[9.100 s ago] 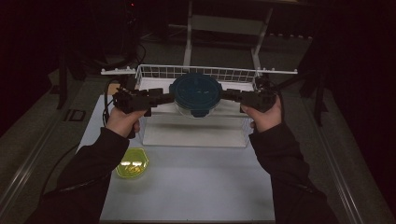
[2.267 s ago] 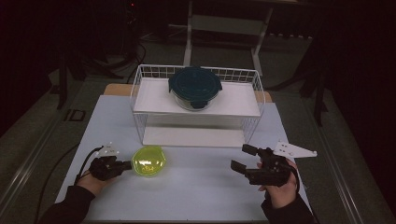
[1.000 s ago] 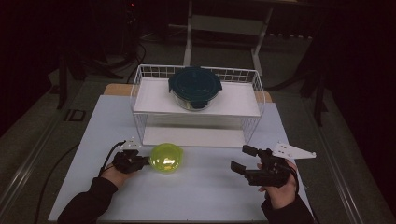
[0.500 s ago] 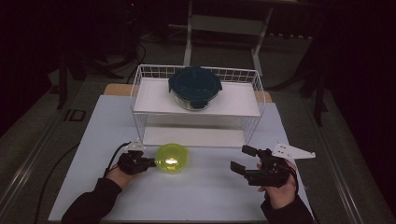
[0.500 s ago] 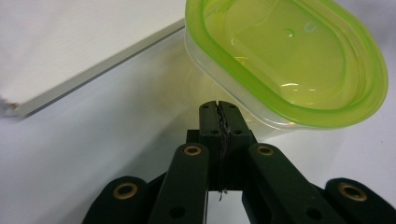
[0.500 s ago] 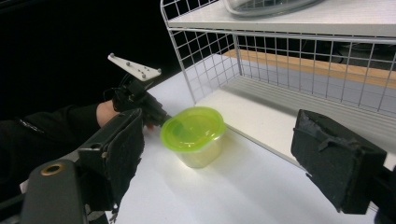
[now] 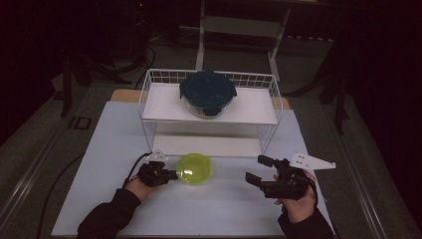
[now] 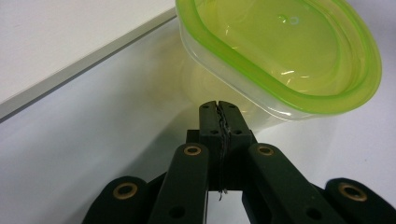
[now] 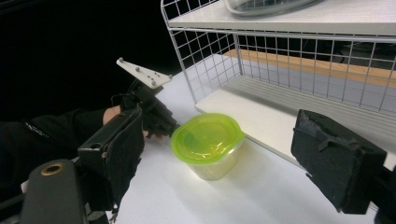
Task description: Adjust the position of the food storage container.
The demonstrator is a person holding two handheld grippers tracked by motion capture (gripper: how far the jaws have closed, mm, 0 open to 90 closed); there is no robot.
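We see the left gripper (image 7: 169, 174) with its 2 jaws pressed together, holding nothing, tips against the side of the green-lidded container (image 7: 194, 168), which sits on the white table (image 7: 109, 149) just before the wire rack (image 7: 149, 124). The right gripper (image 7: 258, 170) gapes wide, empty, well apart.

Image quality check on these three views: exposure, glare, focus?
High view: dim, surroundings nearly black, only the white table and wire rack read well. Left gripper view: bright, with small glints on the green lid; its shut left tool sharp. Right gripper view: the open right tool looms soft in the foreground, container sharp, black background at left.
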